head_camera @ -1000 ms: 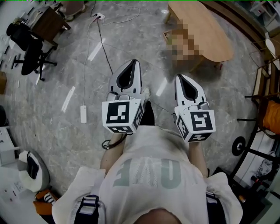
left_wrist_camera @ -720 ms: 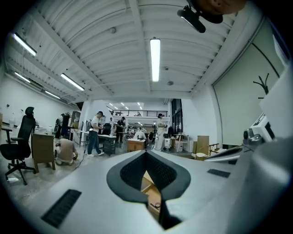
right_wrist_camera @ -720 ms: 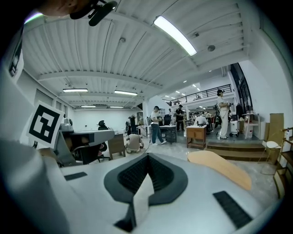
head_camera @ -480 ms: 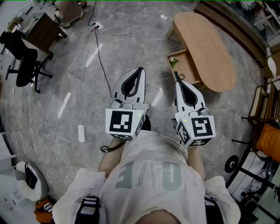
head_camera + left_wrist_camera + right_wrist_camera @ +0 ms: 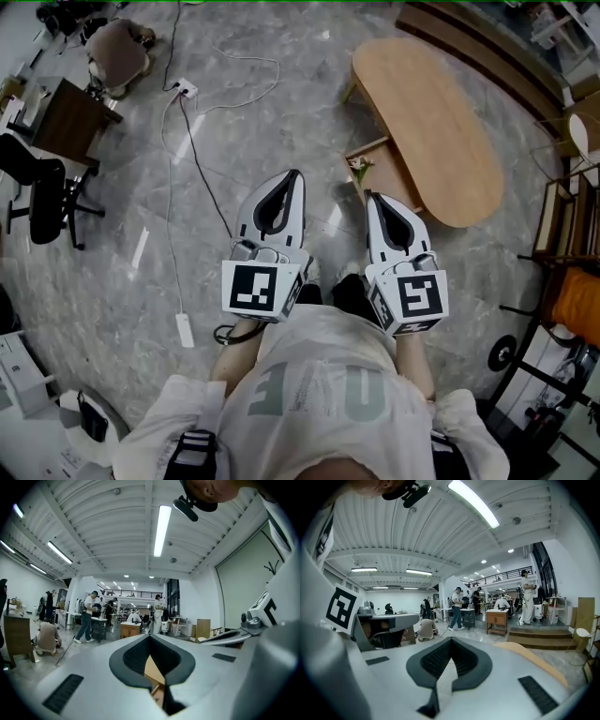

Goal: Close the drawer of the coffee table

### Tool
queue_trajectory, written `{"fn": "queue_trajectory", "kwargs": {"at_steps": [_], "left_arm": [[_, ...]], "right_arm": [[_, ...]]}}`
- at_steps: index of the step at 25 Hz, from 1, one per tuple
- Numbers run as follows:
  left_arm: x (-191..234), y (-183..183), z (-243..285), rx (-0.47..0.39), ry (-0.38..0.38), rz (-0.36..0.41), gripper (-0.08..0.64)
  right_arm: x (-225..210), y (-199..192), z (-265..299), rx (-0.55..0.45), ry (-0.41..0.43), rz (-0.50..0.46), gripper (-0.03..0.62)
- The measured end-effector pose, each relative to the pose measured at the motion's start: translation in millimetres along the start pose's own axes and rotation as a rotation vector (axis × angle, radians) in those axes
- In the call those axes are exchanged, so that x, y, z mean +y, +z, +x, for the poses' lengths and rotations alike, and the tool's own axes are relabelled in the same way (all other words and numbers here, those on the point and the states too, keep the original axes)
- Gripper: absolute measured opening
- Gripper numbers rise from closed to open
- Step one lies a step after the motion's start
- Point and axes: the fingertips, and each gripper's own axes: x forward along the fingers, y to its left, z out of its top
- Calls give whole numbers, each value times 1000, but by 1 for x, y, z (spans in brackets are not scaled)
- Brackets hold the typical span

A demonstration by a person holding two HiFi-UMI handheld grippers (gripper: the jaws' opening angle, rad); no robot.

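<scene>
The coffee table [image 5: 441, 122] has an oval wooden top and stands on the floor at the upper right of the head view. Its drawer [image 5: 386, 176] is pulled out toward me, with a small green sprig [image 5: 359, 169] at its near corner. My left gripper [image 5: 295, 174] is shut and empty, held level over the floor left of the drawer. My right gripper [image 5: 367, 195] is also shut and empty, its tip just short of the drawer's near corner. In the left gripper view the wooden table [image 5: 153, 670] shows through the opening behind the shut tips [image 5: 150, 635]. The right gripper view has the table top [image 5: 534, 660] at the right.
A cable and power strip [image 5: 185, 90] run across the floor at the left, with a white device [image 5: 185, 330] near my feet. An office chair [image 5: 42, 197], a dark desk [image 5: 70, 117] and a crouched person [image 5: 117, 47] are far left. A chair frame [image 5: 572, 281] is at the right edge.
I have walked forward with both grippers held out side by side. The coffee table and its open drawer have come closer, to just ahead of the right gripper. Both grippers stayed shut.
</scene>
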Motion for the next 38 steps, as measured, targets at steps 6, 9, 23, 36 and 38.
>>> {"fn": "queue_trajectory", "kwargs": {"at_steps": [6,9,23,36,38], "left_arm": [[-23,-4,63,-7,2,-52,8],[-33,-6,84,-4,18,-82,8],[-20,18,131,-33,14,12,8],[-3,22,145,-41,-25,20,8],[-2,19,151,-32,-41,29,8]], "right_arm": [[-52,8,25,-12,32,-12,6],[-73,10,34,-5,57,-43,6],[-104,33,70,-32,48,-25,6],[-104,50,94,-76,29,-28,6],[-105,50,102,-77,32,-28,6]]}}
